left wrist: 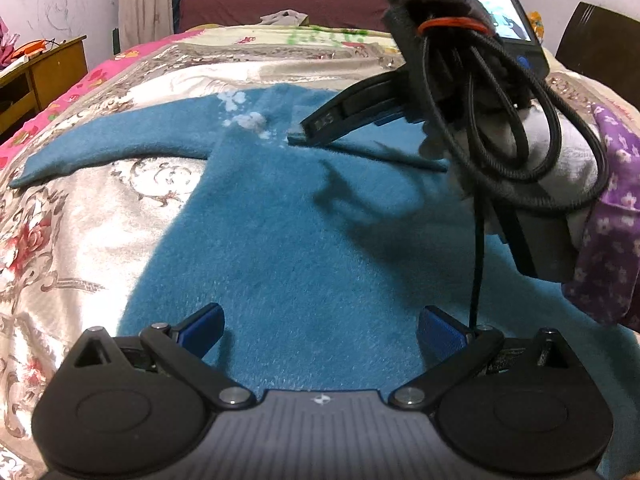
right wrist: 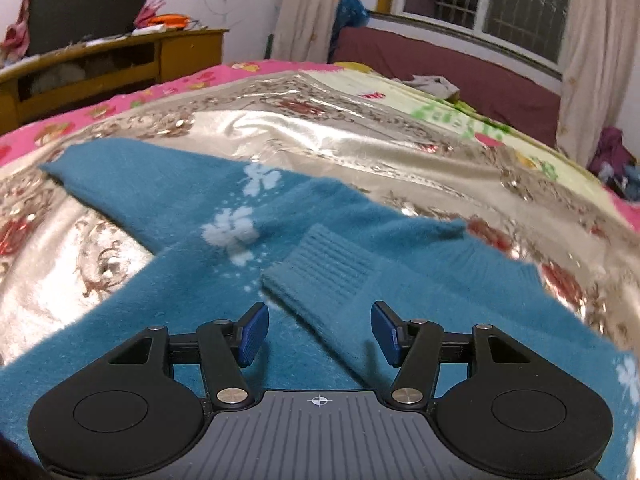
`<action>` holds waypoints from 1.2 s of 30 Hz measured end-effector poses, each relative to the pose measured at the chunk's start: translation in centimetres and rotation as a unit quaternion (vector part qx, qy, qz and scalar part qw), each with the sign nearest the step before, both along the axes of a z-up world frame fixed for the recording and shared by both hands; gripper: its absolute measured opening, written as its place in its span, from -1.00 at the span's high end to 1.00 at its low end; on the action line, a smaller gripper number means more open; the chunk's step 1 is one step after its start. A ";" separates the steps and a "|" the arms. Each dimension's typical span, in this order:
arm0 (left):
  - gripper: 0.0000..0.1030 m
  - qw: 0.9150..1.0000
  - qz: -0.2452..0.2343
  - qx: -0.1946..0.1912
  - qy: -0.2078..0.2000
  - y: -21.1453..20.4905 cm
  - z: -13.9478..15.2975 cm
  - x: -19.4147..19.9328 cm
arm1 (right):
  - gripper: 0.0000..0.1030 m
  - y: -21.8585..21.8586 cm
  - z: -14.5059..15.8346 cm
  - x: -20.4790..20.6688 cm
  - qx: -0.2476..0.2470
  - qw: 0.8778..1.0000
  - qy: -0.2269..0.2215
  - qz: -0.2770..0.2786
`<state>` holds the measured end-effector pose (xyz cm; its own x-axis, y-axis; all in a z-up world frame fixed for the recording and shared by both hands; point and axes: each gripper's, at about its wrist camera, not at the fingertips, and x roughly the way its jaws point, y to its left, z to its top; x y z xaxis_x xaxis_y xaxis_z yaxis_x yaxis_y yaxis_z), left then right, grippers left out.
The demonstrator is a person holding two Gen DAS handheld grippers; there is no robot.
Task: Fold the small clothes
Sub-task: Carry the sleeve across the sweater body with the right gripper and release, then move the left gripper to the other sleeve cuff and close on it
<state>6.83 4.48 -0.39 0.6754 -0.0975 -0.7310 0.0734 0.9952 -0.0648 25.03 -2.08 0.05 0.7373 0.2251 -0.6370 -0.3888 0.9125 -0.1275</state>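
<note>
Both claws released over the teal sweater (right wrist: 168,312): right gripper (right wrist: 320,334) near the folded-in sleeve cuff (right wrist: 320,268), left gripper (left wrist: 320,330) empty, risking snagged fluffy knit and an undone fold.

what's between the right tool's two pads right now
The folded-over sleeve of the teal sweater lies between and just ahead of the right tool, cuff pointing away; the pads stand apart without pressing it. The right wrist view shows this.

Setting: home bedroom. Evidence: bed with glossy floral bedspread (right wrist: 360,152), pink patterned sheet (right wrist: 120,108) at its far left edge; wooden cabinet (right wrist: 120,64) against the left wall, clutter on top; barred window (right wrist: 488,4) far right, cream curtains (right wrist: 588,60); maroon couch (right wrist: 440,68) beneath it.
</note>
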 end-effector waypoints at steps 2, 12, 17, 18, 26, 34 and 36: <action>-1.00 1.000 0.000 0.004 0.007 -0.1 -0.3 0.2 | -0.11 -0.5 -0.9 1.1 0.011 0.999 0.032 -0.024; -1.00 0.999 0.011 0.033 0.030 -0.5 -1.9 1.0 | -0.11 -3.5 -0.4 -1.9 0.079 0.994 0.052 -0.052; -1.00 0.999 0.012 0.029 0.027 -0.4 -2.4 0.8 | -0.11 -6.2 -0.2 -4.9 0.118 0.989 0.065 -0.065; -1.00 0.999 0.012 0.026 0.026 -0.3 -2.5 0.7 | -0.11 -6.6 -0.2 -5.4 0.123 0.988 0.065 -0.068; -1.00 0.999 0.019 0.026 0.022 -0.4 -2.6 0.5 | -0.11 -10.1 -0.2 -9.8 0.146 0.983 0.065 -0.091; -1.00 0.998 0.051 -0.020 0.015 1.5 -0.3 -0.1 | -0.12 -11.2 0.3 -13.7 0.144 0.984 0.043 -0.094; -1.00 0.997 0.074 -0.033 -0.016 3.3 1.5 -0.5 | -0.12 -11.2 0.4 -14.4 0.145 0.984 0.036 -0.092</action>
